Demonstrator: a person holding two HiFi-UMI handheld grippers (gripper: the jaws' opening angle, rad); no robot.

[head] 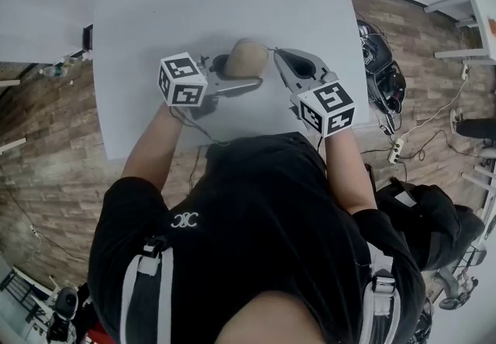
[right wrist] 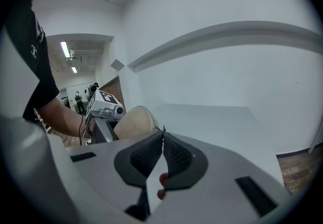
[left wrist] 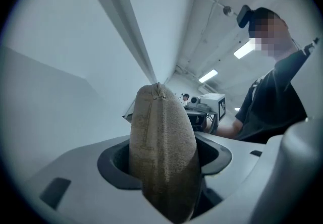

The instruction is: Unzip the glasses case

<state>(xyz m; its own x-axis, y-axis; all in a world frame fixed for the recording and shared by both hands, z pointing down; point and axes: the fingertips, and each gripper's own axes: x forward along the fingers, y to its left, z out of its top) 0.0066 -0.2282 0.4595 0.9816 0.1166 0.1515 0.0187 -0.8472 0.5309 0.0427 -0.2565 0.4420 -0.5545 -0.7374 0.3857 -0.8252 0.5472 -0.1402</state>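
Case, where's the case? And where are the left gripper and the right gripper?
case [head: 246, 58], head view, its tan rounded top.
left gripper [left wrist: 165, 161], left gripper view, midway between the jaws clamping the case.
right gripper [right wrist: 162, 142], right gripper view, where its shut tips pinch the zip pull [right wrist: 161, 130].

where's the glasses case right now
Middle of the head view, over the white table: the glasses case is gripped in the left tongs, with the right tongs pinching its zip pull alongside.
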